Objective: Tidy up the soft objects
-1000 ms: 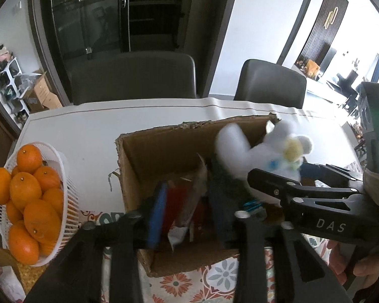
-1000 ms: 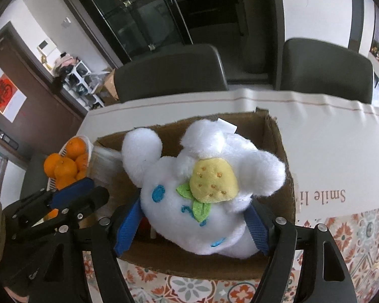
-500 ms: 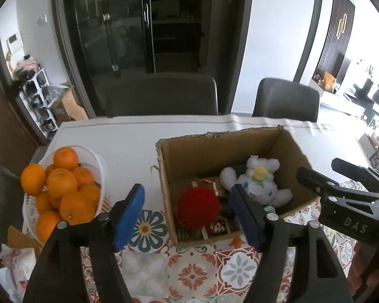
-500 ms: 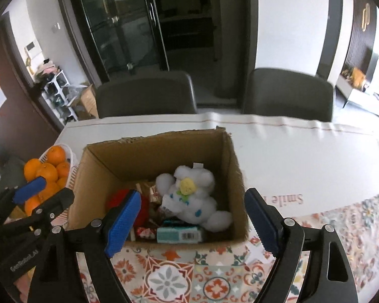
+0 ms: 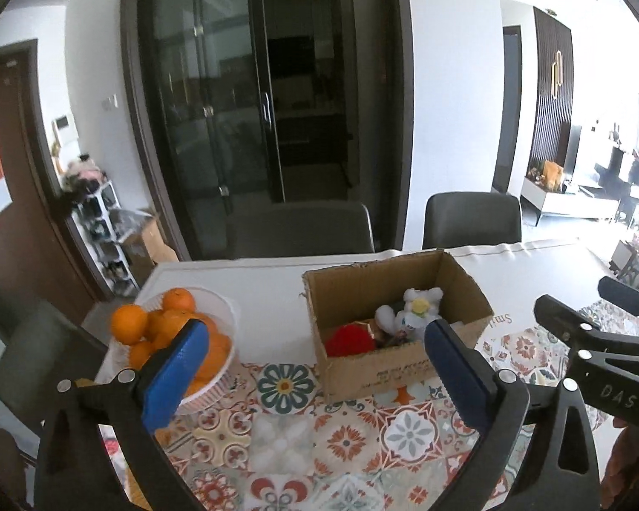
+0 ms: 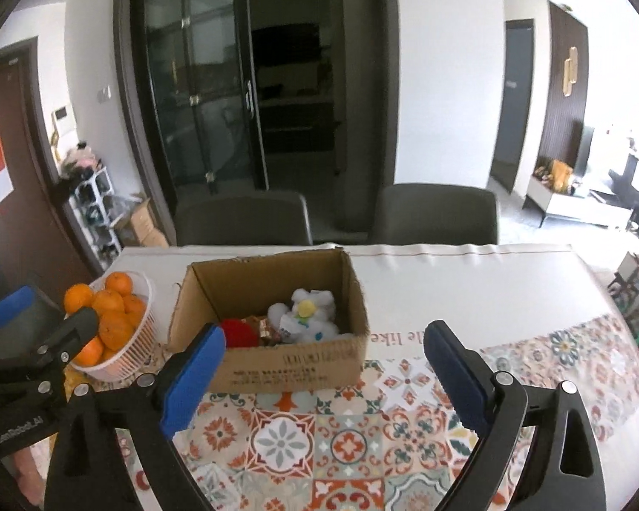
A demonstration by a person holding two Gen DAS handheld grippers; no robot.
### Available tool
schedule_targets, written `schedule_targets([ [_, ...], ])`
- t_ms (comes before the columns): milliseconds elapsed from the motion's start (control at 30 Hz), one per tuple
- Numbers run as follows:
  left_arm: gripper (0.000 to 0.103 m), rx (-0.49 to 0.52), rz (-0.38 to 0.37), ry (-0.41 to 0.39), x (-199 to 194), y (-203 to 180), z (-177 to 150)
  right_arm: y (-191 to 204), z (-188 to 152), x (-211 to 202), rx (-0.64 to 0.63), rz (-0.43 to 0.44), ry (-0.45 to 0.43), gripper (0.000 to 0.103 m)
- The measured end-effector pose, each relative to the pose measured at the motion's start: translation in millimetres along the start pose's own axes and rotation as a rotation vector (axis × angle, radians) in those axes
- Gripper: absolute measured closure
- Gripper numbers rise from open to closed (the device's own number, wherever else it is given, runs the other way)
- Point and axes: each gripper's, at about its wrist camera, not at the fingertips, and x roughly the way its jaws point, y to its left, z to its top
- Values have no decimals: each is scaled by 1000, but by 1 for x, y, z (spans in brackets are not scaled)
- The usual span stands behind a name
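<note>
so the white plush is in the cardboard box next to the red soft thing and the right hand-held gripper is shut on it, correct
Not quite. The white plush does lie in the cardboard box beside the red soft thing, but the right hand-held gripper is open and empty, held back from the box with its jaws spread wide. The right wrist view shows this.

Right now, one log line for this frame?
left gripper: open | right gripper: open | plush: in box | both clear of box

A brown cardboard box (image 6: 294, 362) holds a white plush toy (image 6: 306, 319) and a red soft ball (image 6: 238, 333). Oranges (image 6: 106, 311) fill a white basket (image 6: 128, 353). The tablecloth (image 6: 341, 438) shows orange-and-teal floral tiles.
</note>
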Motion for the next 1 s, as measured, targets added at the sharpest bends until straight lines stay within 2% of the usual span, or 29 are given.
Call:
schedule_targets([
  [233, 0, 10, 38, -63, -57, 2, -29, 4, -34, -61, 10, -79, -71, 5],
  [433, 0, 13, -1, -73, -92, 3, -59, 9, -65, -104, 11, -94, -122, 5],
  [667, 0, 5, -22, -65, -129, 5, -87, 11, -94, -140, 2, -87, -131, 5],
  [833, 0, 13, -5, -93, -158, -2, -103, 6, -109, -164, 1, -70, -137, 5],
  [1000, 0, 0, -11, -90, -183, -9, -120, 0, -125, -189, -13, -63, -136, 5],
])
